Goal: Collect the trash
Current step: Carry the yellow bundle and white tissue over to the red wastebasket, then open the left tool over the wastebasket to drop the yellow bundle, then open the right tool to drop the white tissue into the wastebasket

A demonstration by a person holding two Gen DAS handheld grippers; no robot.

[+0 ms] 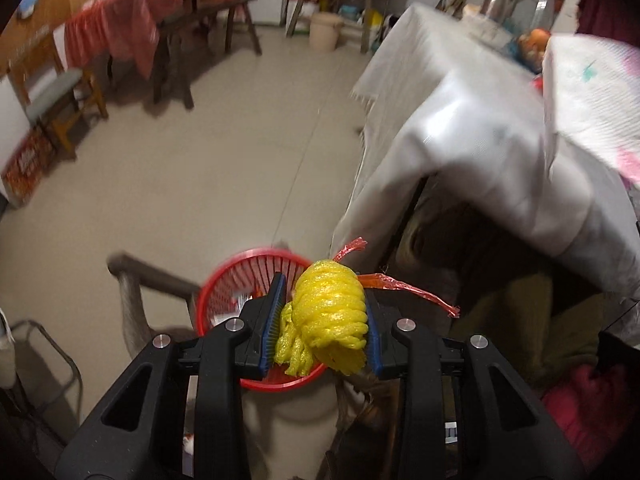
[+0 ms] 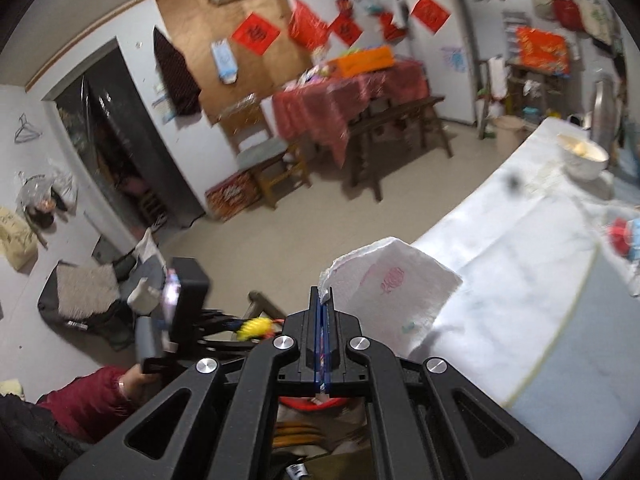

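Yellow foam net (image 1: 330, 312) in left claw (image 1: 325, 320); tissue (image 2: 384, 292) in right claw (image 2: 322, 300)

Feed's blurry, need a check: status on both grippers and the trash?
Left gripper shut on yellow foam net, above red basket. Right gripper shut on white napkin. Nothing blocking the basket.

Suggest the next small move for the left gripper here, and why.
Probably open the left gripper to drop the yellow foam net: it is clamped between the pads, and the red basket lies directly below on the floor, so it should fall inside.
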